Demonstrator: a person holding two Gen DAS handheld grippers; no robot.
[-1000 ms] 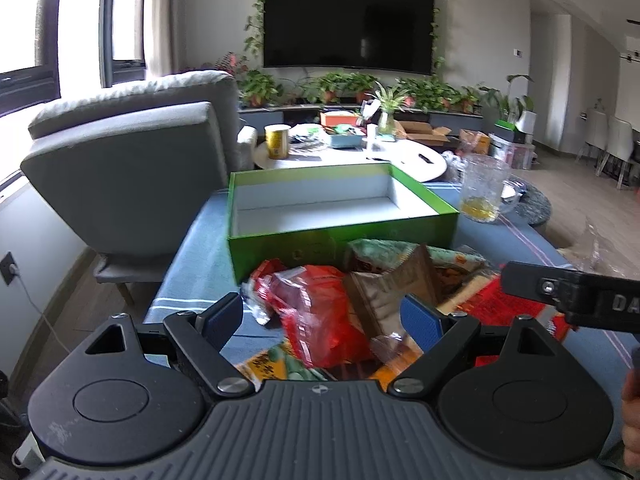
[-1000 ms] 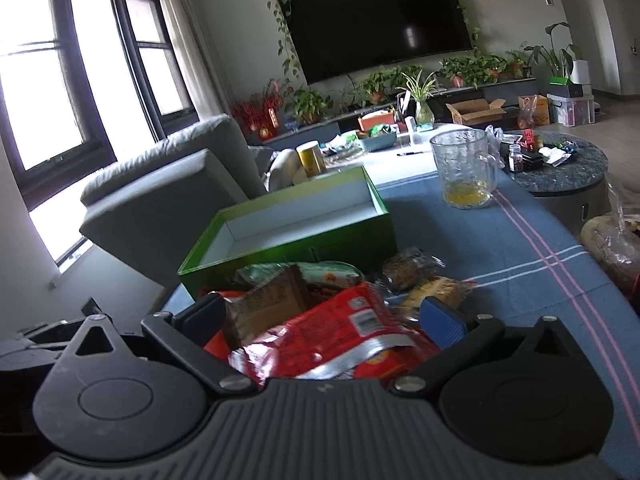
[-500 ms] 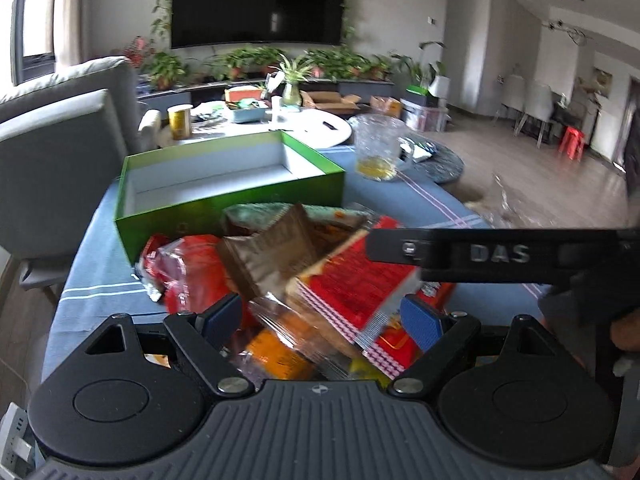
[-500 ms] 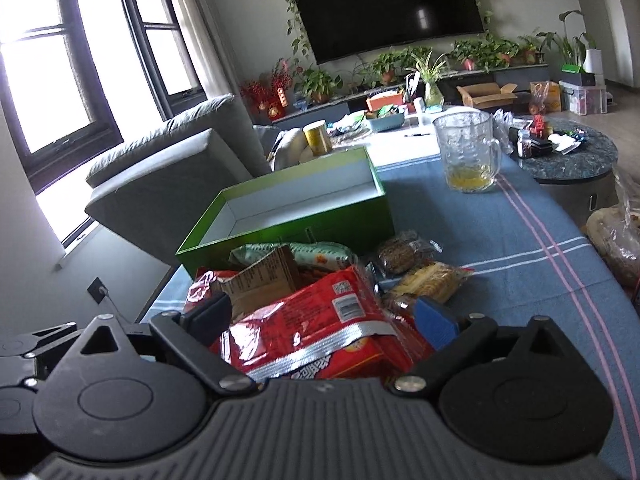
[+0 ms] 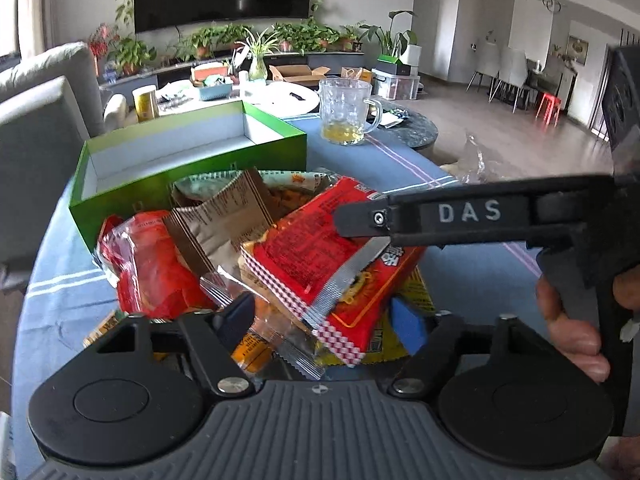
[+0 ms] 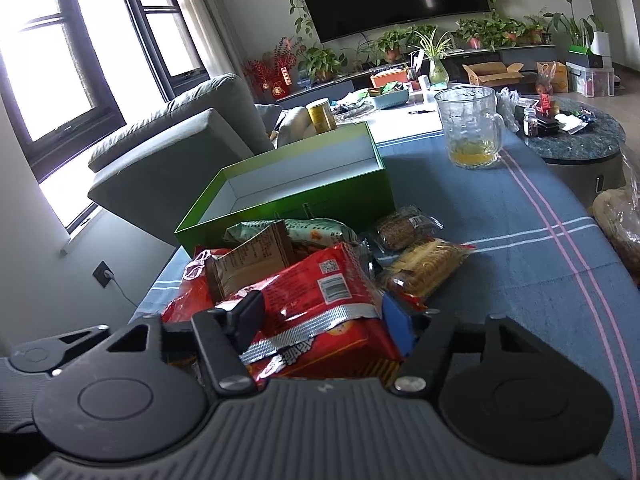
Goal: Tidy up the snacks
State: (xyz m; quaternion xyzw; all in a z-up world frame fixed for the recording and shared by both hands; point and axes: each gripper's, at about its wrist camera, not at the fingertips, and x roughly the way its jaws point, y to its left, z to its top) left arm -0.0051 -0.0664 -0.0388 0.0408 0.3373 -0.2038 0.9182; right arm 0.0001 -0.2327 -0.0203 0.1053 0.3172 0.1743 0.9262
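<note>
A heap of snack packets lies on the blue tablecloth in front of an empty green box point(image 5: 192, 184) point(image 6: 304, 200). My right gripper point(image 6: 322, 322) is shut on the big red snack pack point(image 6: 320, 292), which is tilted up. One of its fingers point(image 5: 460, 216) crosses the left wrist view and rests on that red pack point(image 5: 320, 256). My left gripper point(image 5: 320, 320) is low at the near side of the heap, its jaws closing. An orange clear packet point(image 5: 256, 344), a yellow packet and the red pack's lower corner lie between its pads. I see no firm press.
A brown packet point(image 5: 224, 216), a red clear bag point(image 5: 156, 268) and a green packet point(image 6: 316, 232) sit by the box. Two biscuit packs point(image 6: 424, 264) lie to the right. A glass mug point(image 6: 472, 132) stands behind. A grey armchair point(image 6: 172, 140) is left. A hand point(image 5: 572, 320) holds the right gripper.
My right gripper's jaws have come together on the red pack and tipped it up. My left gripper swung right over the heap, and its jaws have narrowed.
</note>
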